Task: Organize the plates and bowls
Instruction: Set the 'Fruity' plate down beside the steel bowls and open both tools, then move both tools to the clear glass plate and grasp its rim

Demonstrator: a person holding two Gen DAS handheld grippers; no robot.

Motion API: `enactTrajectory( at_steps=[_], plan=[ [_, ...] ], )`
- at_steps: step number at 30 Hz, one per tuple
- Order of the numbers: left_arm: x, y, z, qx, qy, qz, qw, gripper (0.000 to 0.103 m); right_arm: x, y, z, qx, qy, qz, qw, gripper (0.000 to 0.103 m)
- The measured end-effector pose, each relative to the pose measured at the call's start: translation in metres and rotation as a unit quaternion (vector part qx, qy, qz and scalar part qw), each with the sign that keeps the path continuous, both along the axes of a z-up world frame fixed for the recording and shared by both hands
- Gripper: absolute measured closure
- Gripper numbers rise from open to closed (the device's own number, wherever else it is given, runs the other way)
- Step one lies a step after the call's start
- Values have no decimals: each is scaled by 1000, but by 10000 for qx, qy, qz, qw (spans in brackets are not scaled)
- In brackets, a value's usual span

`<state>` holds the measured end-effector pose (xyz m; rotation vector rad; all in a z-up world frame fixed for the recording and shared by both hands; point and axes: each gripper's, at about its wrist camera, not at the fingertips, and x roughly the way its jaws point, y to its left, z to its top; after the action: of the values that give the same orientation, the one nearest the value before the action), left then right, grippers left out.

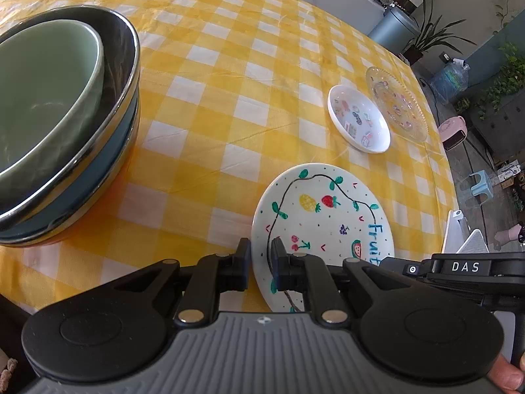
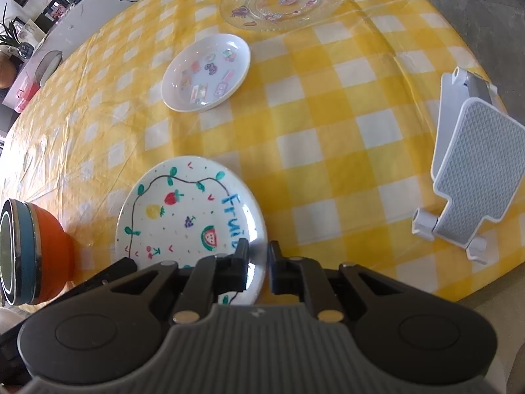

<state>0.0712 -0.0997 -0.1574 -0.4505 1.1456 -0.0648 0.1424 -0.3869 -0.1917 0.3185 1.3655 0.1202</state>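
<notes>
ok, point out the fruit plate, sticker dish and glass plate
fruit plate [image 2: 183, 216]: right wrist view, painted centre.
sticker dish [image 2: 206, 74]: right wrist view, inside, among the stickers.
glass plate [image 2: 283, 0]: right wrist view, clear centre.

A broad stretch of bare yellow checked tablecloth [image 1: 229, 105] lies open between the stacked bowls [image 1: 59, 124] on the left and the fruit plate [image 2: 183, 216], with the small white dish [image 2: 206, 72] and glass plate [image 2: 282, 0] farther back and a grey folding stand [image 2: 472, 164] blocking the right edge.
</notes>
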Motion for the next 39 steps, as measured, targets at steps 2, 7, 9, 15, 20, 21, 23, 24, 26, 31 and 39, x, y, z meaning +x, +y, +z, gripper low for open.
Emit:
enactTrajectory(
  at_steps=[2,7,9,15,20,21,23,24,26,31,39],
  plan=[
    [2,-1,0,12,16,-36,10000,88,-1,2,0,-43,-18,41,10000,93],
    [4,-5,3,207,112,-228,9995,84,-1,3,1,-165,11,71,9998,85],
    [5,-7,5,356,176,-294,9988,79,-2,3,2,-169,-2,79,9998,85],
    [16,-13,16,819,487,-794,9923,70,0,1,6,-307,129,80,9994,82],
    [36,-17,34,940,552,-1177,9871,67,6,6,14,-595,107,239,9979,82],
    [41,-18,37,971,563,-1253,9857,67,8,7,16,-662,81,300,9973,82],
    [52,-23,45,1040,584,-1417,9827,67,14,7,17,-793,88,406,9960,82],
    [57,-25,48,1045,590,-1489,9815,67,18,7,17,-847,124,431,9954,82],
    [70,-31,55,1023,586,-1634,9795,67,26,4,17,-858,201,433,9952,81],
    [102,-51,68,1077,503,-2033,9719,67,52,-6,22,-816,322,304,9957,79],
    [168,-73,77,941,491,-2398,9650,67,105,-28,40,-832,97,-31,9965,79]
  ],
)
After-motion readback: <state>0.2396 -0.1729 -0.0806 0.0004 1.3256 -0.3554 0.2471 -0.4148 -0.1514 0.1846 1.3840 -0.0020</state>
